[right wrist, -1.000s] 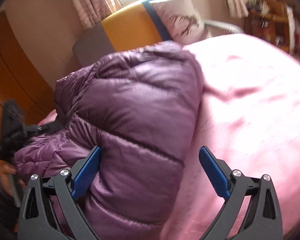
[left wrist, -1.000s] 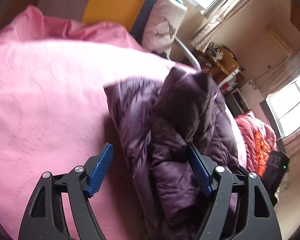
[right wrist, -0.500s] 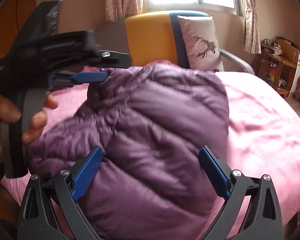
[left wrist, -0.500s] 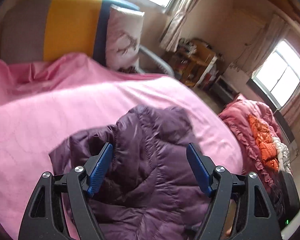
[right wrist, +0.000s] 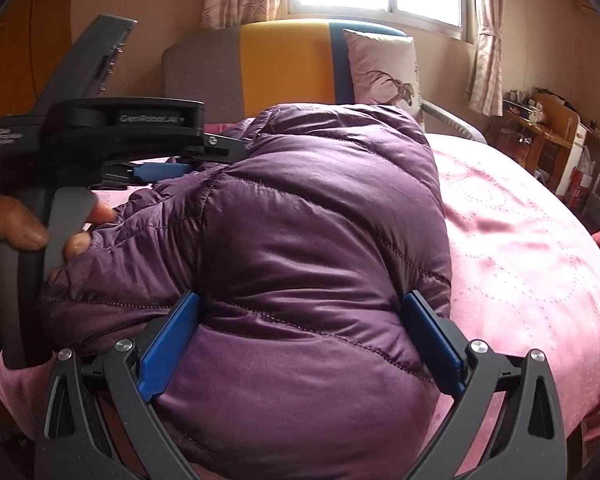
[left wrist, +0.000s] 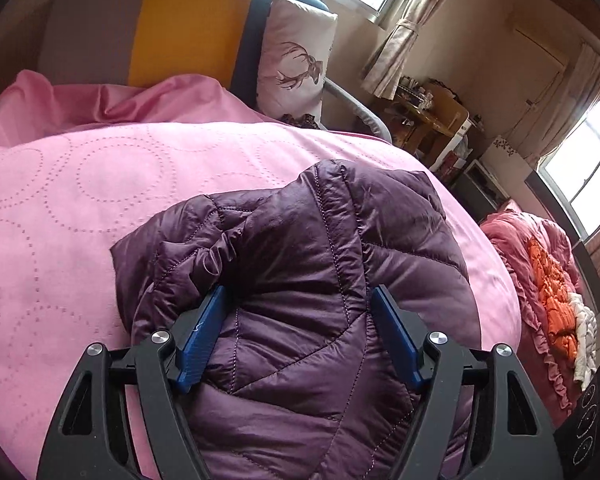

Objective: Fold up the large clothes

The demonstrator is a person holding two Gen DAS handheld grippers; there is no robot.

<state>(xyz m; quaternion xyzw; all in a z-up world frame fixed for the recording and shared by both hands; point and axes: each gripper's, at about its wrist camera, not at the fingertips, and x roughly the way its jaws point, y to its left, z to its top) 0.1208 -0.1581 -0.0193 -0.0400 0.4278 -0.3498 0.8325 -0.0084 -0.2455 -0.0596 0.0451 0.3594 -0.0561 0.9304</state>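
A purple quilted puffer jacket (left wrist: 300, 280) lies bunched in a thick bundle on the pink bedspread (left wrist: 80, 200). My left gripper (left wrist: 298, 302) is open, its blue pads pressed against both sides of a fold of the jacket. In the right wrist view the jacket (right wrist: 300, 240) fills the middle. My right gripper (right wrist: 300, 316) is open with its jaws wide around the jacket's near bulge. The left gripper (right wrist: 160, 170) shows at the left of that view, held by a hand, its blue pad at the jacket's far edge.
A grey, yellow and blue headboard (left wrist: 188, 24) and a white deer-print pillow (left wrist: 296, 56) stand at the bed's head. A red and orange quilt (left wrist: 548, 280) lies to the right. A cluttered wooden desk (left wrist: 432, 108) stands by the curtained window.
The left gripper has come down onto the jacket and narrowed around a fold. The right gripper has moved closer, with the jacket now between its wide jaws.
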